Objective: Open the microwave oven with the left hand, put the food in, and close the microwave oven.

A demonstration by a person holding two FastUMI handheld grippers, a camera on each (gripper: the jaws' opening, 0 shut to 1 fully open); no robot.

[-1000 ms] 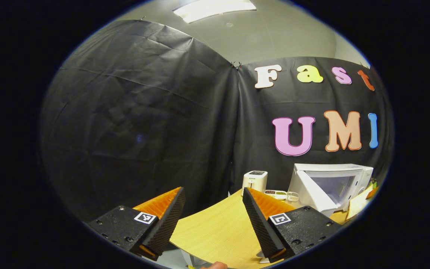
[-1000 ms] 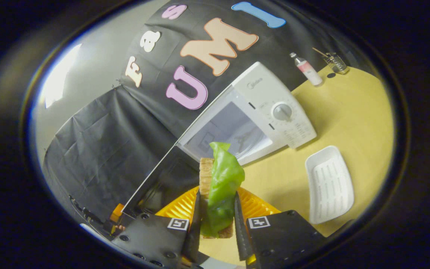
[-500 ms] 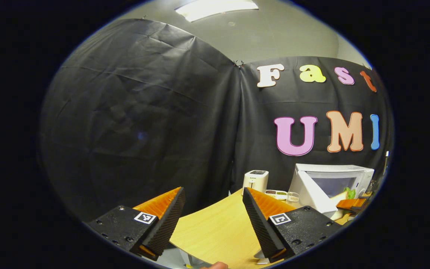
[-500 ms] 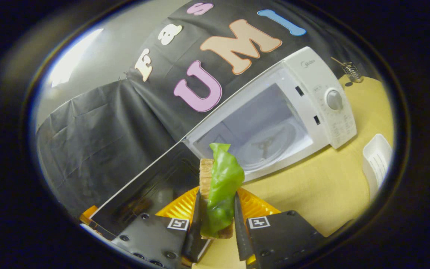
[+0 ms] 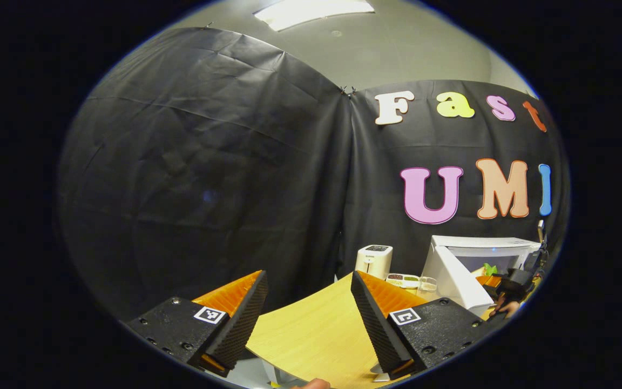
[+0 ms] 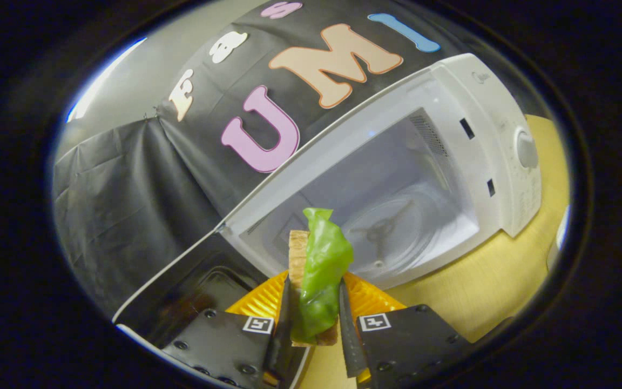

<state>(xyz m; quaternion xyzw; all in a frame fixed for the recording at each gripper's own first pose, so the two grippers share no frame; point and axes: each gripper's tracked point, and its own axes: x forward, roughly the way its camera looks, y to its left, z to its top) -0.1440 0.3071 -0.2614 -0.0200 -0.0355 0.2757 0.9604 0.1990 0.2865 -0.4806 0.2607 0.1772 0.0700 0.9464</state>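
Observation:
The white microwave (image 6: 484, 108) stands close ahead in the right gripper view, its door (image 6: 181, 281) swung wide to the left and the glass turntable (image 6: 392, 232) bare inside. My right gripper (image 6: 313, 324) is shut on the food (image 6: 319, 275), a slice of bread with a green leaf, held just before the cavity mouth. My left gripper (image 5: 308, 319) hangs open and holds nothing over the near left end of the wooden table (image 5: 316, 329), well away from the microwave (image 5: 484, 251). In the left gripper view the right gripper (image 5: 513, 278) and green food (image 5: 488, 268) are at the microwave's opening.
A small white appliance (image 5: 374, 260) and a low tray of little items (image 5: 404, 280) stand at the back of the table, left of the microwave. The open door (image 5: 454, 281) juts forward over the tabletop. The black cloth wall closes the back and left.
My right gripper has carried the food forward toward the microwave, whose opening now looms much larger. The white tray on the right has slid out of sight. The left gripper has barely moved.

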